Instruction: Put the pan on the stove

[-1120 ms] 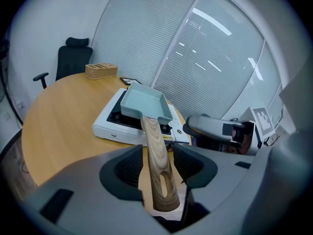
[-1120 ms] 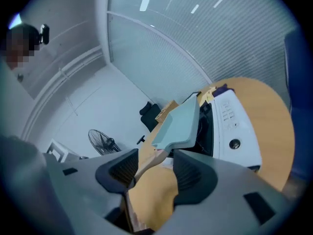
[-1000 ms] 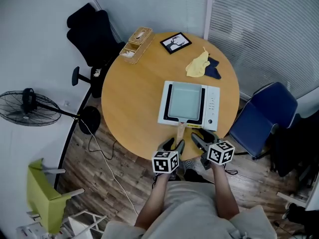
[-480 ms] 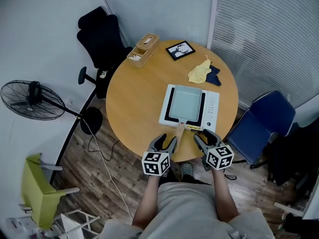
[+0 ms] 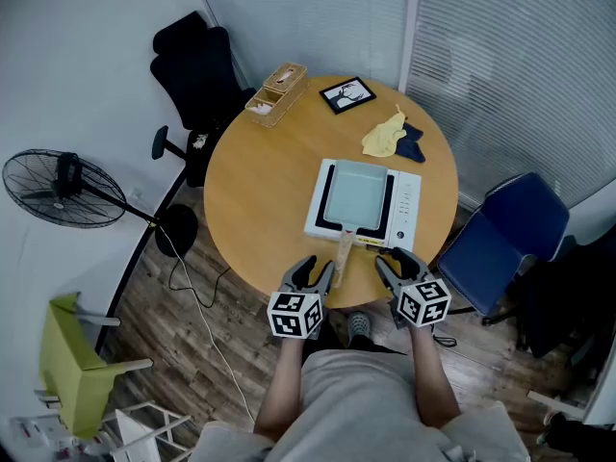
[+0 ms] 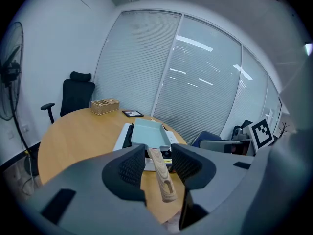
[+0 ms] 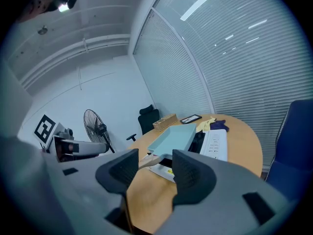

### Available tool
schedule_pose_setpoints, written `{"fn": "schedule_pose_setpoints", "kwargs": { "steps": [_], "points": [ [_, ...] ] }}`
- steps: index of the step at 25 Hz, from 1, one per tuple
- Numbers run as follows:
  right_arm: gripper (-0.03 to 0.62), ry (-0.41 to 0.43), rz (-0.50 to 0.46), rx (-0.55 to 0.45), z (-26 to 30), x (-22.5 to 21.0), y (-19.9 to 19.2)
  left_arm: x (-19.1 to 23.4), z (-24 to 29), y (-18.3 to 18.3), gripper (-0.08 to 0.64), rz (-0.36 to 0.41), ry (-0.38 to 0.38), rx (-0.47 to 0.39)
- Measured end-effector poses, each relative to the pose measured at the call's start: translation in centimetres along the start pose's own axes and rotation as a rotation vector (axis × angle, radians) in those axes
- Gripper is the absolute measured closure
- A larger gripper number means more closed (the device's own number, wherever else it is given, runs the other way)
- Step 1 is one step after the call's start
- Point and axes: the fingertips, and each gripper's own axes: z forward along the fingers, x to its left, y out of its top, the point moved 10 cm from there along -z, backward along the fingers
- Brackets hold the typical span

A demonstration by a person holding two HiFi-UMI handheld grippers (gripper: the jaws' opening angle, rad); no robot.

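Note:
A pale teal rectangular pan (image 5: 356,192) sits on the white stove (image 5: 408,210) on the round wooden table (image 5: 260,191). Its wooden handle (image 5: 343,250) points toward me. My left gripper (image 5: 310,275) hovers at the table's near edge, just left of the handle's end. In the left gripper view the handle (image 6: 161,177) shows in the gap of my left gripper (image 6: 157,160). Those jaws have just been closing, but the pads stand clear of the handle. My right gripper (image 5: 397,266) is open and empty, to the right of the handle. The right gripper view looks past my right gripper (image 7: 154,165) at the pan (image 7: 173,137).
A wicker box (image 5: 276,92), a picture frame (image 5: 349,94) and yellow and dark cloths (image 5: 387,135) lie at the table's far side. A black office chair (image 5: 197,61), a floor fan (image 5: 58,189), a green chair (image 5: 72,373) and a blue chair (image 5: 500,239) ring the table.
Both grippers have drawn a little back and up from the handle, the left one shifting leftward. The pan stays on the stove.

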Motion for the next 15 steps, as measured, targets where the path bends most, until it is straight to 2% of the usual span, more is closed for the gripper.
{"fn": "schedule_pose_setpoints", "kwargs": {
  "steps": [9,15],
  "points": [
    [0.388,-0.014,-0.042,0.011,0.2,0.02,0.2,-0.61,0.16,0.12,0.39,0.053,0.005,0.018],
    [0.434,-0.026,-0.066,0.023,0.51,0.29,0.1,-0.7,-0.08,0.13,0.422,0.086,0.024,0.017]
  ]
}}
